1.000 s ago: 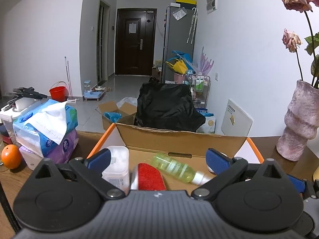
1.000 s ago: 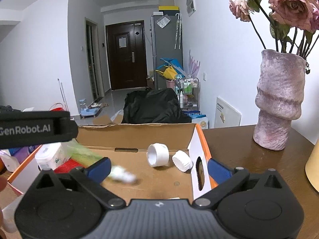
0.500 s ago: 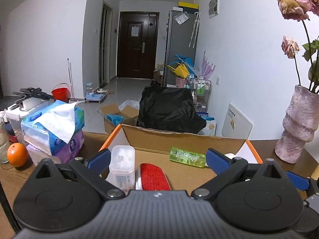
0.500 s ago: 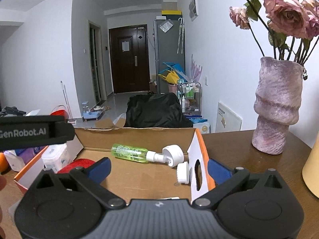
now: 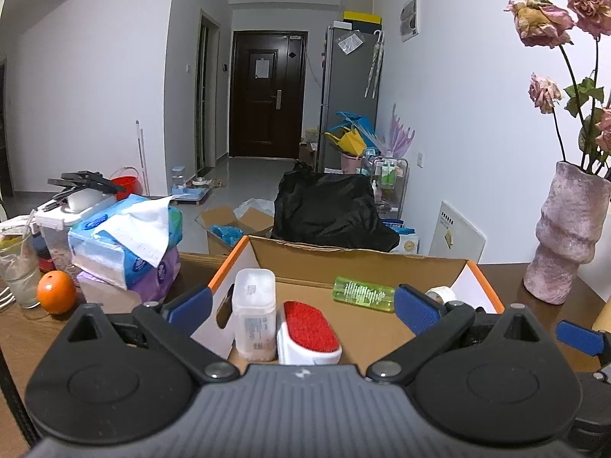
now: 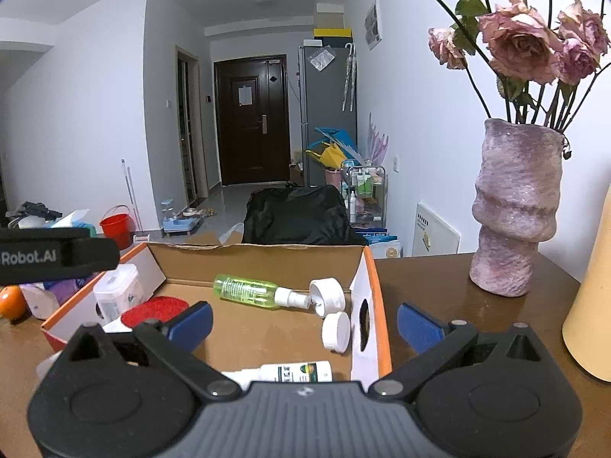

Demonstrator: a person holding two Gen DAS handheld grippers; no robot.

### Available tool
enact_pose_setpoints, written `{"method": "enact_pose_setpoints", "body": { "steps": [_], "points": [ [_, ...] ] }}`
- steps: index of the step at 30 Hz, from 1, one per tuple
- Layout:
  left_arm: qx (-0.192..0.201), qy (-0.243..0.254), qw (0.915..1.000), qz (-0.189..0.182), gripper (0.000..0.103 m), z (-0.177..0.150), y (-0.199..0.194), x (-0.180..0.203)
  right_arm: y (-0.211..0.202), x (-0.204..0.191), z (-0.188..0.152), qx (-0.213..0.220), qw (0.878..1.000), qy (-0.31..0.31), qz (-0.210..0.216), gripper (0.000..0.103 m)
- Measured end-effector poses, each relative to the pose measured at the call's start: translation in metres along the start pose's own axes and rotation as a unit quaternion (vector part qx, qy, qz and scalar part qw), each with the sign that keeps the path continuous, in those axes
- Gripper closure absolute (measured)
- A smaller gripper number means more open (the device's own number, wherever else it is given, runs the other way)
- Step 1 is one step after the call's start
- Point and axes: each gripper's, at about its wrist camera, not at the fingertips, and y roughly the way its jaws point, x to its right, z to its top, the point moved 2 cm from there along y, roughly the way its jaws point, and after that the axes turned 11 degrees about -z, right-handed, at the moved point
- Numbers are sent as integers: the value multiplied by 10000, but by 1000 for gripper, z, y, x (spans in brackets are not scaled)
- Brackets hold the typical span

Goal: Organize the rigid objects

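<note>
Tools: left tool point(image 5: 301, 301) and right tool point(image 6: 304, 320) both spread wide, holding nothing, poised over the cardboard box point(image 6: 263, 257).
Green bottle point(image 6: 246, 290): lying flat near the box's far wall, nozzle touching a white cap point(image 6: 326, 297).
Clear container point(image 5: 255, 311): upright beside the red brush point(image 5: 309, 326), packed left to spare floor space.
Desk point(image 6: 439, 286): carries the box.

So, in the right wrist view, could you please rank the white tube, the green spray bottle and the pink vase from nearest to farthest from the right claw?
1. White tube: lying in the cardboard box, just ahead of the right claw.
2. Green spray bottle: on its side near the box's back wall.
3. Pink vase: outside the box, far right on the table.
</note>
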Motion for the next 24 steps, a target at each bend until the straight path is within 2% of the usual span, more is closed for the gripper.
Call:
{"method": "enact_pose_setpoints", "body": {
  "steps": [24],
  "points": [
    [8, 50, 10000, 41, 0, -27, -59, -1, -62, 21, -29, 11, 9998, -198, -44, 0]
  ]
}}
